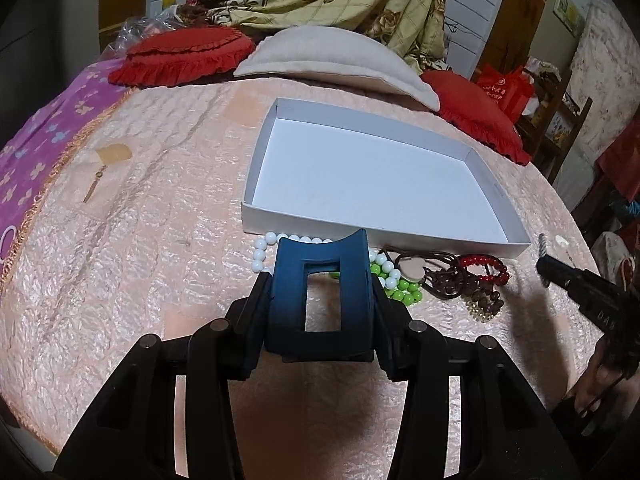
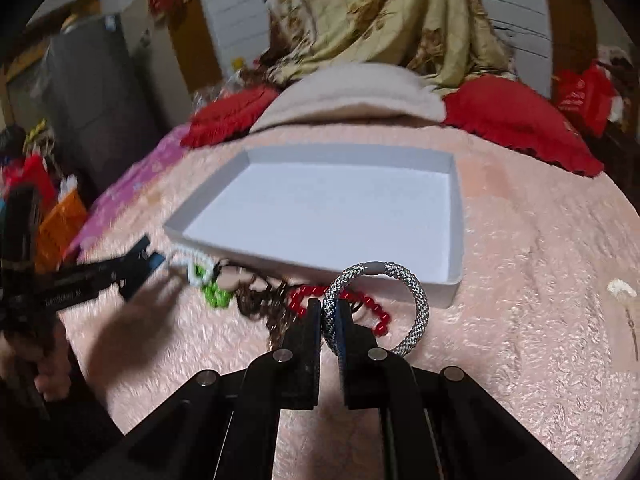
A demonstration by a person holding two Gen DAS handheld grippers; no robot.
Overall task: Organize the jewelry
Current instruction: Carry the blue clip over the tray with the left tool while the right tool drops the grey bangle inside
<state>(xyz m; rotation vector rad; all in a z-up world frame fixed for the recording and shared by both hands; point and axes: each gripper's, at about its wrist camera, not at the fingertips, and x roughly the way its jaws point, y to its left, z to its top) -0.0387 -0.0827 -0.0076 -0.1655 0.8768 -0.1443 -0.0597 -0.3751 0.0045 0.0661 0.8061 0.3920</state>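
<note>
My left gripper [image 1: 320,280] is shut on a dark blue hair claw clip [image 1: 320,300] and holds it above the bedspread, just short of the jewelry pile. My right gripper [image 2: 329,308] is shut on a grey-and-white braided bracelet [image 2: 416,300], held up in front of the white shallow box [image 2: 452,280]. The box [image 1: 256,216] is empty. In front of it lie white beads [image 1: 262,250], green beads [image 1: 404,294], a brown cord necklace [image 1: 444,276] and a red bead bracelet [image 1: 490,268]. The red bracelet [image 2: 380,320] sits just behind my right fingers.
Red frilled cushions [image 1: 184,54] and a beige pillow [image 1: 340,56] lie behind the box. A small gold pendant [image 1: 94,184] lies on the bedspread at the left. The purple blanket [image 1: 40,136] covers the bed's left edge. A small white object [image 2: 620,290] lies right of the box.
</note>
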